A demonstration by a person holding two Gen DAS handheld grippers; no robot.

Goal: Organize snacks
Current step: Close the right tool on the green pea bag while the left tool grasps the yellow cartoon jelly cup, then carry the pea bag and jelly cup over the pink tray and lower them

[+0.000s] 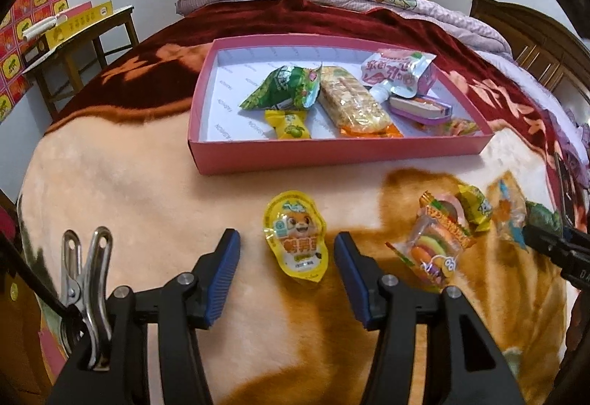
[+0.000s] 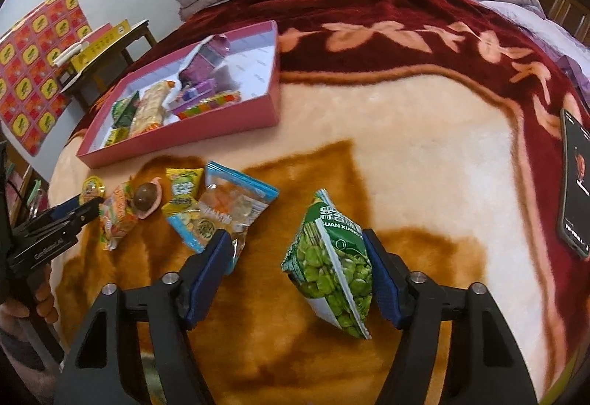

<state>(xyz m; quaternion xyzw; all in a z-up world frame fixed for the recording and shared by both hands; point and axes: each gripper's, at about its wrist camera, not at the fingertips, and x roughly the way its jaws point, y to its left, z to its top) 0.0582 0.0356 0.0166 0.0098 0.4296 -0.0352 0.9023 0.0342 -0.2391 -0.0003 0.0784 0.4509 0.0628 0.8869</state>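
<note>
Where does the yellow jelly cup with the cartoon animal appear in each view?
Left wrist: yellow jelly cup low in the centre, between the open fingers of the left gripper.
Right wrist: the cup is small at the far left edge.
Shared landmark: the pink box lies beyond it.

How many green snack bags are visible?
2. One green bag lies in the pink box beside the cracker pack; the second green bag sits between the open right gripper's fingers. Others may be hidden.

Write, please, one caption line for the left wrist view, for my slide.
Open left tool straddles a yellow snack pouch on the blanket, before the pink box of snacks.
</note>
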